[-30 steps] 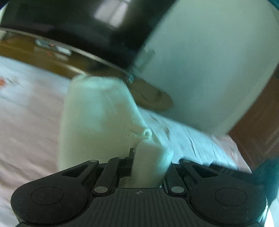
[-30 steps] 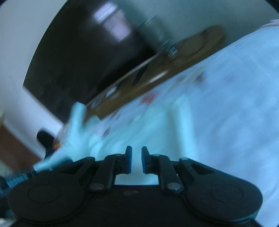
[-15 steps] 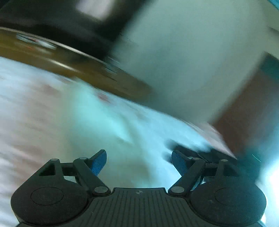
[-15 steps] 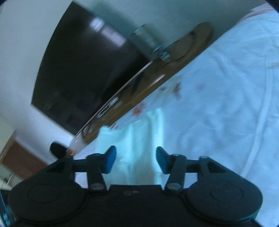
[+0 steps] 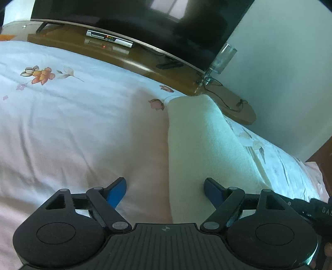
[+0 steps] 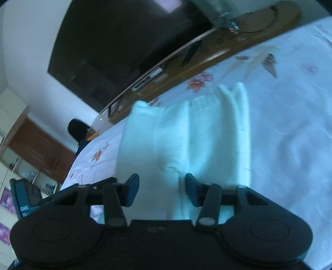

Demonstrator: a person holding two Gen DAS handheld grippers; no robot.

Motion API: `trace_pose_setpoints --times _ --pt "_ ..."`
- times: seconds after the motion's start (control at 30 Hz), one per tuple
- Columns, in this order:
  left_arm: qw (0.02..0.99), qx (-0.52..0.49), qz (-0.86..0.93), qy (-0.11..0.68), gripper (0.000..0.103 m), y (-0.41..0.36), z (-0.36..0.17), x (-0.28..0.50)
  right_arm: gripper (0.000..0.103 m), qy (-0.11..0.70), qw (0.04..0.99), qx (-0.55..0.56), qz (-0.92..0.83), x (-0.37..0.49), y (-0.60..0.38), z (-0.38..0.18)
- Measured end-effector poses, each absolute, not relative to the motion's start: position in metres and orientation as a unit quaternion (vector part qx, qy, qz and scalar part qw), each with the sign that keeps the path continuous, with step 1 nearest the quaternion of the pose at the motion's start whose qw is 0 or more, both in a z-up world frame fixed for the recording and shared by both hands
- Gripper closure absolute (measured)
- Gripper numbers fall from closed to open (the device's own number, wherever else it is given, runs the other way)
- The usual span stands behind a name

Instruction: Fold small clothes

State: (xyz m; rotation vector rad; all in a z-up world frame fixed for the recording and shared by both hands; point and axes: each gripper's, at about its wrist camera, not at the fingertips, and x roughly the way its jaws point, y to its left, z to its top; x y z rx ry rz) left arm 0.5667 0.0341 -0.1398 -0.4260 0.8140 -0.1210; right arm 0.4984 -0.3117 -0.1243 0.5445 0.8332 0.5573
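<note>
White knit garment folded oblong on bedsheet | left tongs spread | right tongs closing, unpressed

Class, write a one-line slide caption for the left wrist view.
Open left gripper hovers over a folded white cloth lying on a flowered bedsheet, with a television beyond.

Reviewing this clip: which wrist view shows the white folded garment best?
The left wrist view: the white garment is sharp, lying flat on the floral bedsheet. The right wrist view shows it blurred, though its folds and full width appear.
</note>
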Motion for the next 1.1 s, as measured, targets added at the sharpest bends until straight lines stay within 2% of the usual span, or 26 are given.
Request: trace_pose_setpoints --times 0.03,0.23,0.33,0.37,0.4,0.43,0.57,0.67,0.77,0.83,0.9,0.97,1.0,1.03,1.07,1.1 --pt "0.895 -0.204 -0.061 0.393 0.022 0.031 -0.141 0.567 0.055 0.396 0.839 0.26 0.268 0.499 -0.311 -0.124" --pt "0.897 -0.195 -0.047 0.393 0.022 0.033 -0.141 0.575 0.072 0.408 0.814 0.309 0.274 0.522 -0.319 -0.135" --pt "0.898 -0.179 -0.046 0.398 0.022 0.028 -0.138 0.579 0.07 0.405 0.829 0.268 0.279 0.524 -0.31 -0.13" --pt "0.899 -0.173 -0.047 0.4 0.022 0.026 -0.137 0.58 0.074 0.403 0.834 0.249 0.282 0.524 -0.304 -0.128" --pt "0.9 -0.166 -0.044 0.4 0.022 0.024 -0.136 0.581 0.084 0.397 0.843 0.232 0.28 0.522 -0.298 -0.124" --pt "0.903 -0.16 -0.041 0.398 0.022 0.022 -0.133 0.581 0.087 0.386 0.853 0.214 0.279 0.518 -0.293 -0.119" --pt "0.911 -0.146 -0.06 0.381 0.022 0.008 -0.12 0.579 0.087 0.311 0.909 0.085 0.264 0.484 -0.267 -0.072" --pt "0.905 -0.133 -0.088 0.394 0.022 -0.006 -0.119 0.582 0.087 0.318 0.917 0.085 0.225 0.465 -0.283 -0.065" --pt "0.904 -0.111 -0.095 0.402 0.022 -0.018 -0.12 0.585 0.087 0.385 0.897 0.117 0.181 0.479 -0.3 -0.108" --pt "0.906 -0.106 -0.093 0.4 0.022 -0.018 -0.117 0.586 0.086 0.384 0.885 0.176 0.197 0.484 -0.315 -0.117" --pt "0.908 -0.108 -0.09 0.394 0.022 -0.014 -0.113 0.586 0.077 0.375 0.874 0.22 0.214 0.49 -0.327 -0.114" --pt "0.912 -0.117 -0.082 0.383 0.022 -0.009 -0.11 0.588 0.064 0.367 0.869 0.248 0.219 0.497 -0.336 -0.114" --pt "0.911 -0.124 -0.08 0.385 0.022 -0.007 -0.111 0.591 0.062 0.373 0.862 0.264 0.22 0.504 -0.341 -0.118" --pt "0.908 -0.129 -0.079 0.39 0.022 -0.005 -0.113 0.594 0.064 0.38 0.854 0.28 0.218 0.512 -0.342 -0.122" --pt "0.906 -0.131 -0.078 0.394 0.022 -0.005 -0.116 0.597 0.076 0.382 0.848 0.293 0.221 0.518 -0.345 -0.125" --pt "0.903 -0.134 -0.081 0.4 0.022 -0.006 -0.118 0.599 0.082 0.382 0.847 0.294 0.223 0.521 -0.342 -0.126"
